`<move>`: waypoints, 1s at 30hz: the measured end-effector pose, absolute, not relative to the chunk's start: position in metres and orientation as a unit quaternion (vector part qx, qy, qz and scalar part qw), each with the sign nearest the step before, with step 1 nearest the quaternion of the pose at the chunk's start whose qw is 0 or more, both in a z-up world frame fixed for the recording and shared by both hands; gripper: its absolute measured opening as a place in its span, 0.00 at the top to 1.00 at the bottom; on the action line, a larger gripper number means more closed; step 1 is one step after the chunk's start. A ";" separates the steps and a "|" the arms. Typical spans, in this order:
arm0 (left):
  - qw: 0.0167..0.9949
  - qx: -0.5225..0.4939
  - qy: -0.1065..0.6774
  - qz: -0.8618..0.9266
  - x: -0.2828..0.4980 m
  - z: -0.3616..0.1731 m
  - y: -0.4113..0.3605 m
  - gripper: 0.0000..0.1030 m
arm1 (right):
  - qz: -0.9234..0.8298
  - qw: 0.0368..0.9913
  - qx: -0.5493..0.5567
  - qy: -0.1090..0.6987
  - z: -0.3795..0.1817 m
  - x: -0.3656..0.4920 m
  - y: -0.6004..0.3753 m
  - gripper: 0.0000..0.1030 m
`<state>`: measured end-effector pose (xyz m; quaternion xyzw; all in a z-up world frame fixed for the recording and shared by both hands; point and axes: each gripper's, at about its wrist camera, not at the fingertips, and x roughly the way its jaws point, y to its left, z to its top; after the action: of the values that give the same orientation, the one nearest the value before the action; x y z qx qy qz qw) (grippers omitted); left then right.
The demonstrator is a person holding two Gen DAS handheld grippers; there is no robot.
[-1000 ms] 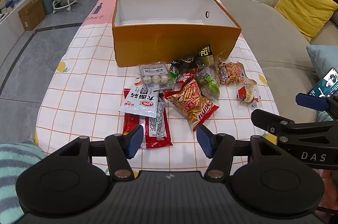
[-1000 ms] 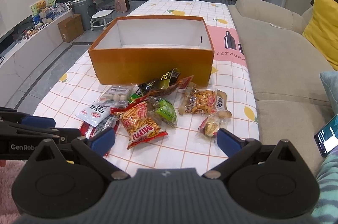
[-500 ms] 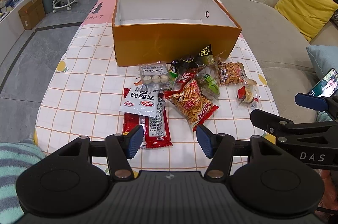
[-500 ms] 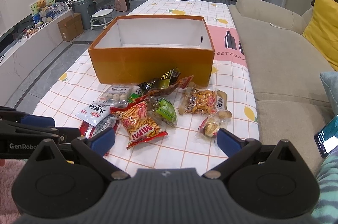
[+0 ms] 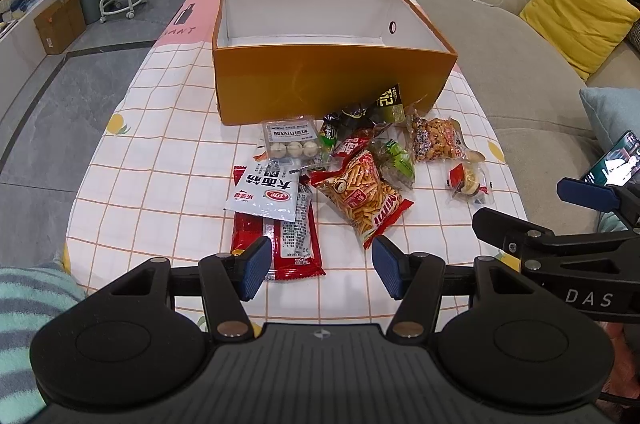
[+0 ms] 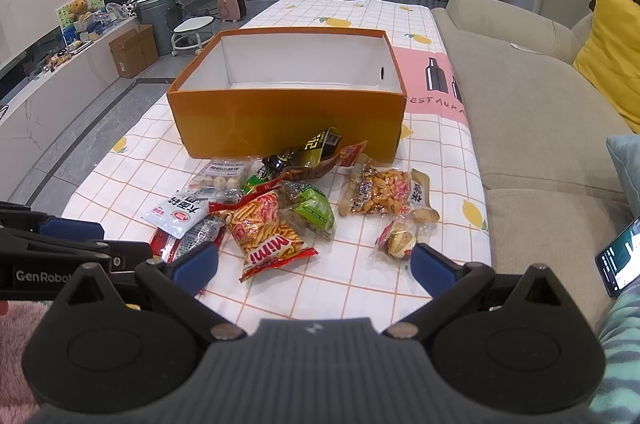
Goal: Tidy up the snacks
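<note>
Nothing has gone into the orange cardboard box (image 5: 328, 80) yet: what shows of its white inside is bare, and it stands open-topped across the middle of the table (image 5: 160, 160) with its checked, lemon-printed cloth. All the snacks lie in a loose heap on the cloth just in front of the box's near wall, toward the near edge of the table. So the sorting looks to be at its very start, with a first pick to be chosen. The left gripper (image 5: 319, 267) hangs over the near edge with its blue pads apart and nothing between them; directly ahead of it lie the red sachet (image 5: 294, 252) and, overlapping it, the white packet with red lettering (image 5: 266, 194). The right gripper (image 6: 314, 266) stands wider open, also empty, with the Mimi stick-snack bag (image 6: 266, 234) ahead of it and a small clear-wrapped pastry (image 6: 398, 242) just off its right pad. The mixed-nut bag (image 6: 380, 192) and the green packet (image 6: 316, 210) lie further in. A sensible next move is to lower one gripper onto an outlying, non-overlapped packet, such as the pastry, pinch it by an edge, and carry it over the box's near wall.
</note>
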<state>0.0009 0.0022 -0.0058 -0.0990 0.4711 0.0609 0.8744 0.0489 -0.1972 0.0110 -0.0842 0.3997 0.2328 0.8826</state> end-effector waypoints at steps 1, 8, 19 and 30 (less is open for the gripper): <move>0.874 -0.099 0.472 0.061 0.001 -0.006 0.002 0.34 | 0.233 0.883 -0.084 0.400 0.011 0.049 -0.197 0.04; 0.874 -0.099 0.472 0.061 0.001 -0.005 0.003 0.34 | 0.234 0.883 -0.085 0.399 0.010 0.048 -0.197 0.04; 0.874 -0.100 0.472 0.061 0.001 -0.005 0.003 0.34 | 0.234 0.882 -0.084 0.400 0.009 0.048 -0.195 0.04; 0.874 -0.101 0.472 0.060 0.002 -0.003 0.003 0.34 | 0.233 0.882 -0.080 0.401 0.011 0.049 -0.196 0.04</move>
<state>0.0022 0.0028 -0.0035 -0.1012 0.4720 0.0602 0.8737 0.0489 -0.1963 0.0106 -0.0799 0.4007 0.2330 0.8825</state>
